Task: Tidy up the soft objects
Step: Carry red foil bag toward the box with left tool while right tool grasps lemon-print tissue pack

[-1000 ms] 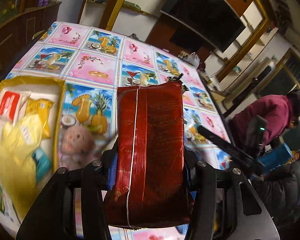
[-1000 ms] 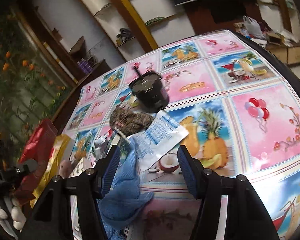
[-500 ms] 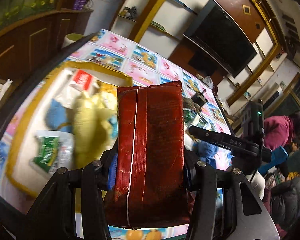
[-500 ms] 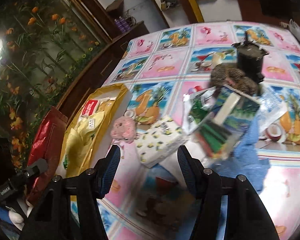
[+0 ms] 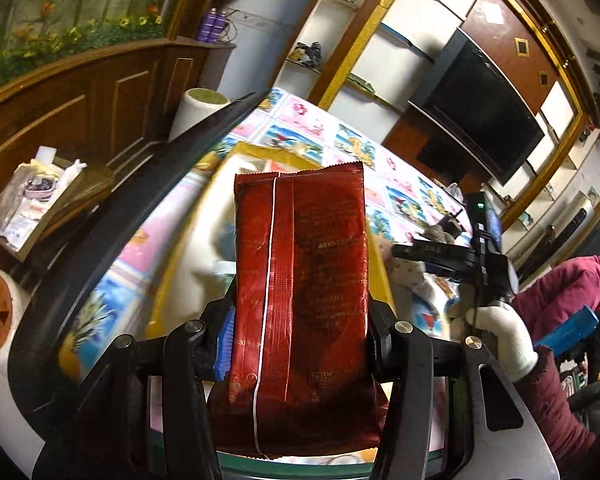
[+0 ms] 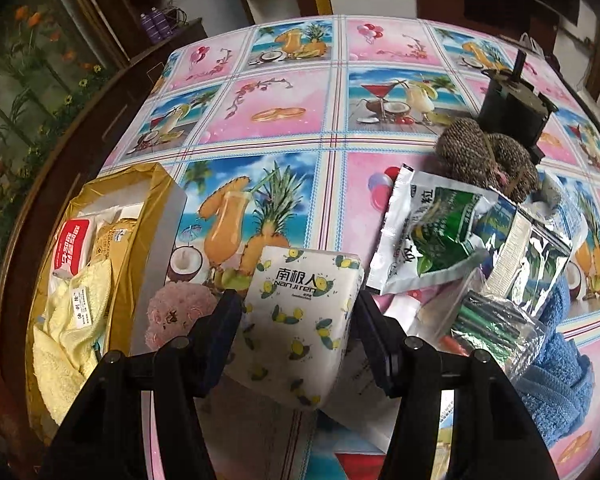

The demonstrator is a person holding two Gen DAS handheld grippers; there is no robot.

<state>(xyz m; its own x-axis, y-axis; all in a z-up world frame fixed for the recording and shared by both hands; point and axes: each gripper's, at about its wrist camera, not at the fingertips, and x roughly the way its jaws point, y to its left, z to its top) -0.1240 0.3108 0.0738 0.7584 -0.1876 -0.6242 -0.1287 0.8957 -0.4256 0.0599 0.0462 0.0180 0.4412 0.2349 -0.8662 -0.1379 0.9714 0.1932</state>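
My left gripper (image 5: 300,320) is shut on a dark red packet (image 5: 300,280) and holds it upright above the gold-rimmed box (image 5: 260,152), which it mostly hides. In the right wrist view the box (image 6: 162,200) stands at the table's left and holds a yellow towel (image 6: 72,320) and a red-labelled wipes pack (image 6: 70,250). My right gripper (image 6: 296,312) is open, its fingers on either side of a white tissue pack with lemon print (image 6: 300,320). A pink plush (image 6: 176,312) lies between the pack and the box.
Right of the tissue pack lie a green-and-white sachet (image 6: 428,240), silver foil bags (image 6: 532,248), a bag of pens (image 6: 496,328), a blue towel (image 6: 560,380), a knitted brown item (image 6: 484,156) and a black pot (image 6: 512,108). Paper rolls (image 5: 200,108) stand beyond the table's left edge.
My left gripper swung left and tilted up with the red packet. My right gripper moved in to the tissue pack, which now sits between its open fingers.
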